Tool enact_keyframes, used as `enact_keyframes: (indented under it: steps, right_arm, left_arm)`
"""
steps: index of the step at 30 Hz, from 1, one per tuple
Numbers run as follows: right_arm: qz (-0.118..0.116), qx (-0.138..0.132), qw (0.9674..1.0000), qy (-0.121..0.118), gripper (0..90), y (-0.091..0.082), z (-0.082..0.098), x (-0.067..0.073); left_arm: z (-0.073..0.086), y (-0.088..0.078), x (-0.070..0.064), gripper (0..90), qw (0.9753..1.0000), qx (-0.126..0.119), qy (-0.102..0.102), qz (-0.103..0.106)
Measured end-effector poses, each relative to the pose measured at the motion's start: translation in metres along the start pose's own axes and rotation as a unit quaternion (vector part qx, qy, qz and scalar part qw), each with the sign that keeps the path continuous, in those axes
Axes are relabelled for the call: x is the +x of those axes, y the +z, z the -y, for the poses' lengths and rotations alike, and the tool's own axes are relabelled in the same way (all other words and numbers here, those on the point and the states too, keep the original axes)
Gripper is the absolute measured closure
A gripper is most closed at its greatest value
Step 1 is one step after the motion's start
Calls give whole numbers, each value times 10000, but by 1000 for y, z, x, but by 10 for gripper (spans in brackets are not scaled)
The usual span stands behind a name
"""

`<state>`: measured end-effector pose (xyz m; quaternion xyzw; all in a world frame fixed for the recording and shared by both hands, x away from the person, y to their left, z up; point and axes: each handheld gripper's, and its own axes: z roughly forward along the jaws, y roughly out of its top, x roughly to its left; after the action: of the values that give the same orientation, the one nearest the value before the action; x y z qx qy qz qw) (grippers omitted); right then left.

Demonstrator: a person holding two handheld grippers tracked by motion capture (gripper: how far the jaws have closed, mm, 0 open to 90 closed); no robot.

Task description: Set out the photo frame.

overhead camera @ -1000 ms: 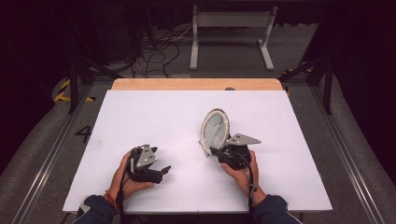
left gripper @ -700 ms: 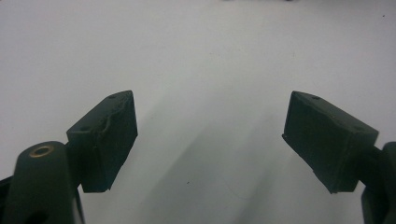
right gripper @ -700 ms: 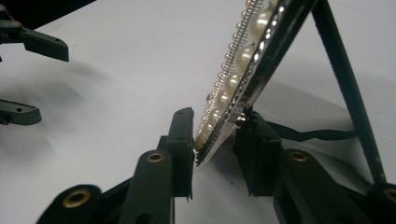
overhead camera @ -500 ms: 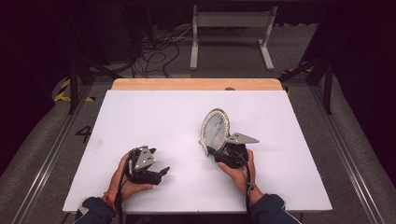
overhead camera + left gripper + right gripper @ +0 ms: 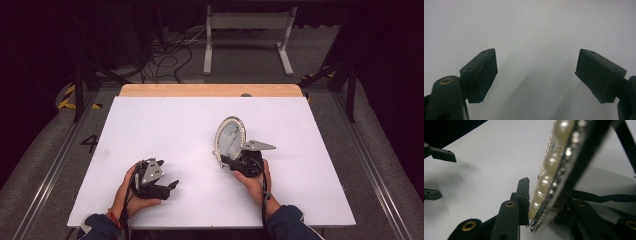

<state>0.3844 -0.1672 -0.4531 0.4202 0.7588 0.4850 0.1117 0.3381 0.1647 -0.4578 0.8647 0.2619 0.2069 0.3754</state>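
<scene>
The right gripper (image 5: pixel 231 161) has just been closing its jaws, which pinch the bottom rim of an oval pearl-edged picture frame (image 5: pixel 230 138), holding it upright near the middle of the table (image 5: pixel 150 120), likely to stand it. The left gripper (image 5: pixel 170 186) rests spread and empty near the front edge.

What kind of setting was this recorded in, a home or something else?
Probably a lab or recording studio, not a home: a bare white table stands in dark surroundings, loose cables lie on the grey floor behind it, and a metal stand and yellow-black floor tape sit nearby.
</scene>
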Motion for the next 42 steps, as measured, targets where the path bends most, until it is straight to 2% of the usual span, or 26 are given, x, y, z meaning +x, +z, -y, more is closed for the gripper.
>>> enact_keyframes:
  steps: [3,6,8,14,18,20,24,31,34,37,41,42]
  right_arm:
    - [-163,90,9998,80,763,-3,1,-3]
    - [-243,174,9995,28,778,-5,1,-4]
    - [-316,226,9992,23,787,-7,1,-5]
    - [-405,348,9986,-3,788,-12,1,-6]
    - [-169,339,9988,-302,693,-16,2,-1]
    - [65,323,9974,-645,658,-19,1,4]
    - [259,269,9957,-848,620,-26,1,10]
    - [283,86,9957,-882,636,-39,3,12]
    - [345,13,9953,-901,676,-44,3,14]
    - [450,-80,9955,-828,728,-47,5,14]
    - [474,-196,9958,-756,745,-51,5,14]
    - [491,-212,9958,-738,747,-52,5,14]
  left_arm:
    - [-2,2,0,179,10000,-17,6,32]
    - [-4,4,0,179,10000,-19,30,83]
    - [-5,4,1,178,9998,-59,-18,191]
    - [-13,7,5,178,9993,-198,-111,283]
    - [-21,13,7,179,9992,-242,-62,317]
    - [-26,18,7,179,9990,-256,-42,361]
    - [-39,28,9,179,9984,-318,8,471]
    - [-60,48,12,185,9971,-429,27,623]
    - [-71,59,13,193,9967,-469,43,665]
    - [-81,70,15,231,9958,-560,-57,725]
    - [-92,84,16,251,9944,-656,-143,811]
    - [-93,88,17,263,9935,-697,-204,882]
